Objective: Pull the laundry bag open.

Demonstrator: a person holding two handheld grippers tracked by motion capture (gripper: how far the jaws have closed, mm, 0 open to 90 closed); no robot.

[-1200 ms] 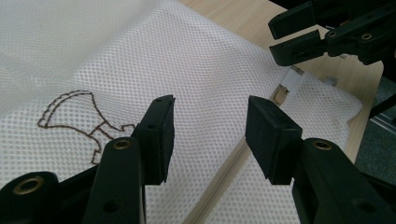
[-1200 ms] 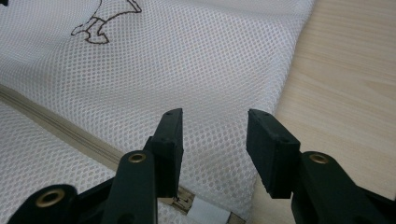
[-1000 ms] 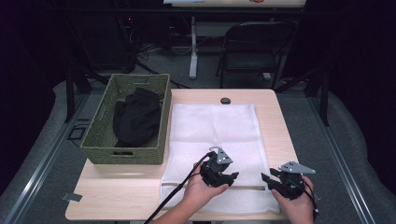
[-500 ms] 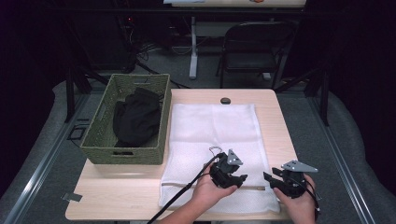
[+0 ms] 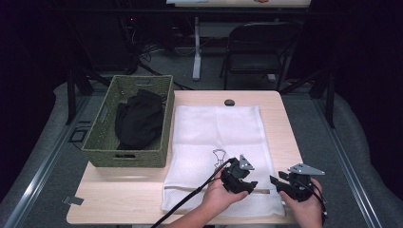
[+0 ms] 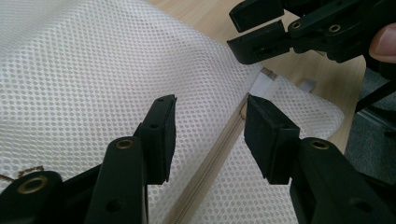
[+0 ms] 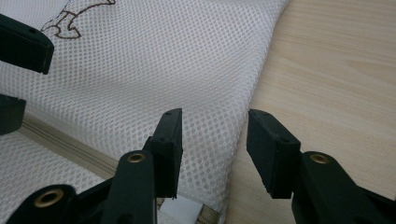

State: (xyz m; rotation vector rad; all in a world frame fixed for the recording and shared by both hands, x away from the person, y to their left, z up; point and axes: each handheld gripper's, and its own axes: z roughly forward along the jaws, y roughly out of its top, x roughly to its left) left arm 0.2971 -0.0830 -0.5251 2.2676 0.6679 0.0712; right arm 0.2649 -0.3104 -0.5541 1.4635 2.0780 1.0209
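Since a second ago the left gripper [image 5: 239, 179] has slid right along the tabletop's near edge toward the right gripper [image 5: 285, 185], over the white mesh bag [image 5: 216, 137]. Its own view shows jaws partly open, empty, straddling the bag's zipper [image 6: 219, 154]. The right gripper's view shows jaws apart, empty, over the bag's right edge, bare table [image 7: 336, 60] beside.

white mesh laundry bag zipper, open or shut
Shut, as far as visible. The beige zipper on the white mesh laundry bag runs as one closed line between the left gripper jaws; its end is hidden.
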